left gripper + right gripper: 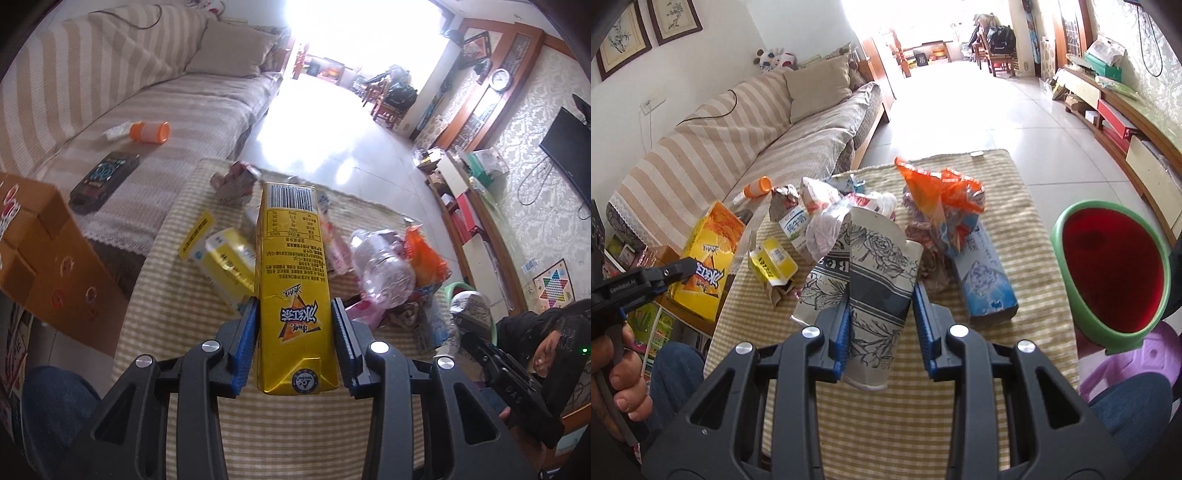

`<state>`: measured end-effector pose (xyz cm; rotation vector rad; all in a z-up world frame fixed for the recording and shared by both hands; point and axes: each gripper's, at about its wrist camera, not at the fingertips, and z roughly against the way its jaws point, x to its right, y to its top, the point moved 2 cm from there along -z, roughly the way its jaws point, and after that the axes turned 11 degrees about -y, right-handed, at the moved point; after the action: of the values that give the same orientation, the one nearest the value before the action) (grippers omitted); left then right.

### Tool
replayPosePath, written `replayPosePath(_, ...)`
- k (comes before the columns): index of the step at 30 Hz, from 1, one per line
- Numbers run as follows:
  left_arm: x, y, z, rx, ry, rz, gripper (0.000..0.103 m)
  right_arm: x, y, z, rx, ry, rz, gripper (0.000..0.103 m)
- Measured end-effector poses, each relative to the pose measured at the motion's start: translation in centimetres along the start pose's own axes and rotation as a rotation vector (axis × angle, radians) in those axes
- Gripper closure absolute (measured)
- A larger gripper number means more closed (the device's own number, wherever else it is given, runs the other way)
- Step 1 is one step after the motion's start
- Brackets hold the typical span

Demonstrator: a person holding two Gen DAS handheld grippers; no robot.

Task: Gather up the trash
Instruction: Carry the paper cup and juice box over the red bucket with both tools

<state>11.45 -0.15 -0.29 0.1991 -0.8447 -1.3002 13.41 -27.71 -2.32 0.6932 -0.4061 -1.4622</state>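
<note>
Your left gripper (293, 314) is clamped on a yellow iced-tea carton (293, 288) held above the checked table cloth (295, 424), while your right gripper (881, 310) pinches a crumpled floral paper cup (875, 295) near the green-rimmed bin (1112, 273).

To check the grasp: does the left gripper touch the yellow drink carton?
Touching. In the left wrist view both blue pads of the left gripper press flat on the sides of the yellow drink carton.

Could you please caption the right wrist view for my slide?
Right gripper holds a flowered paper cup above the littered table, beside a green bin.
</note>
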Motion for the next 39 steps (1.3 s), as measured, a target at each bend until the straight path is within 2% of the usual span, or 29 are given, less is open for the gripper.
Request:
replayPosePath(10, 6.2, 2.9, -1.4, 0.034, -0.075, -0.132, 0.067, 4.3, 2.9, 0.5, 0.056, -0.059, -0.070, 0.073)
replayPosePath(22, 15.2, 4.2, -5.3, -0.002, -0.163, -0.264, 0.067, 12.0, 6.2, 0.9, 0.110, -0.133, -0.161, 0.073)
replayPosePath(31, 24.8, 2.4, -11.4, -0.103, -0.303, -0.371, 0.067, 20.2, 6.1, 1.7, 0.100, -0.230, -0.237, 0.073)
replayPosePath(39, 30.8, -1.1, -18.5, -0.246, -0.421, -0.382, 0.067, 27.1, 4.1, 1.1, 0.052, -0.338, -0.286, 0.073)
